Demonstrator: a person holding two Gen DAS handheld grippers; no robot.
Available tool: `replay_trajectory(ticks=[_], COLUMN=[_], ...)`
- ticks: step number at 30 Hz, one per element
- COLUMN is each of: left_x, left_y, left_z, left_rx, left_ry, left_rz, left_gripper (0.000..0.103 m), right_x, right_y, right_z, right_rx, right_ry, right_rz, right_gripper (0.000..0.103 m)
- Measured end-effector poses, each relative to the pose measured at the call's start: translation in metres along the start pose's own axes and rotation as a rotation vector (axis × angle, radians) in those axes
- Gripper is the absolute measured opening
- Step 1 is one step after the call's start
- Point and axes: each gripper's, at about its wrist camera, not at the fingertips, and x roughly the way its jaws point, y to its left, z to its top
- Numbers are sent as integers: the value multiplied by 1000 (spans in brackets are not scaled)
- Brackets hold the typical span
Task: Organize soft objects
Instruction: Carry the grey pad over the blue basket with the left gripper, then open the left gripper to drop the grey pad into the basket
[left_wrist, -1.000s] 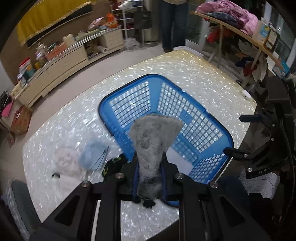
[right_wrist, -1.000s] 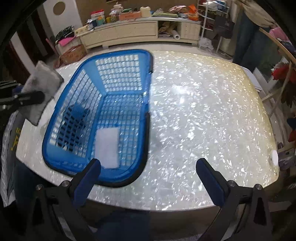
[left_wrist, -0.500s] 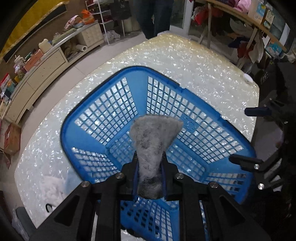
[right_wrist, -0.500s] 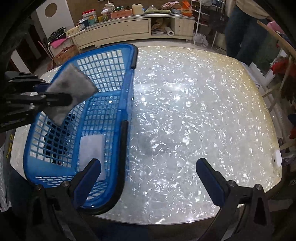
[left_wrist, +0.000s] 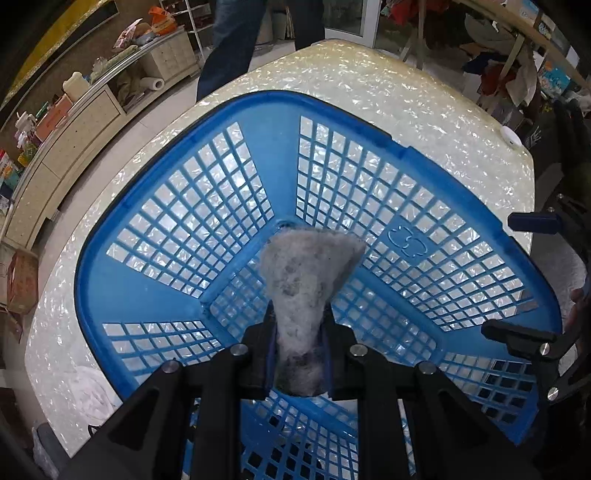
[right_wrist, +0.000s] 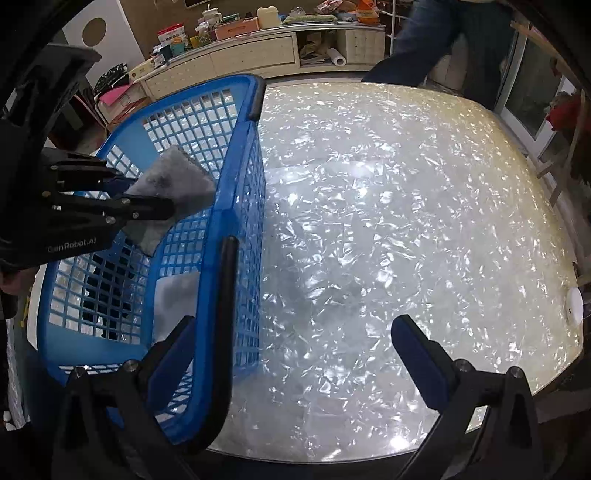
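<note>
My left gripper (left_wrist: 298, 334) is shut on a grey fluffy cloth (left_wrist: 306, 273) and holds it over the inside of the blue plastic basket (left_wrist: 147, 295). The right wrist view shows the same cloth (right_wrist: 173, 181) above the basket (right_wrist: 240, 192), held by the left gripper (right_wrist: 147, 210). A white cloth (right_wrist: 173, 295) and a dark item (right_wrist: 107, 288) lie on the basket floor. My right gripper (right_wrist: 293, 349) is open and empty, low at the table's near edge, with its left finger beside the basket's black handle (right_wrist: 225, 314).
A white fluffy item (left_wrist: 88, 391) lies on the table left of the basket. The pearly table (right_wrist: 388, 221) stretches to the right, with a small white disc (right_wrist: 574, 306) at its edge. A person (right_wrist: 436, 44) stands behind the table, near a long cabinet (right_wrist: 236, 55).
My left gripper has carried the grey cloth forward, from the basket's near edge to over its inside. The right gripper has shifted closer to the basket.
</note>
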Motion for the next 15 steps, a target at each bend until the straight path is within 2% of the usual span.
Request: replay_trajectory(ticks=[5, 8, 12, 15], left_x=[5, 11, 9, 4], left_y=[-3, -4, -6, -8], left_z=[0, 1, 2, 2], left_rx=[14, 18, 33, 40], left_ry=[6, 20, 13, 2], left_rz=[8, 13, 42, 78], left_gripper=[24, 34, 56, 58], right_x=[3, 3, 3, 2], right_y=[-2, -2, -5, -5], right_z=[3, 2, 0, -4], right_rx=[6, 10, 30, 42], right_ry=[-3, -9, -27, -29], right_rz=[0, 13, 18, 29], right_gripper=[103, 103, 103, 103])
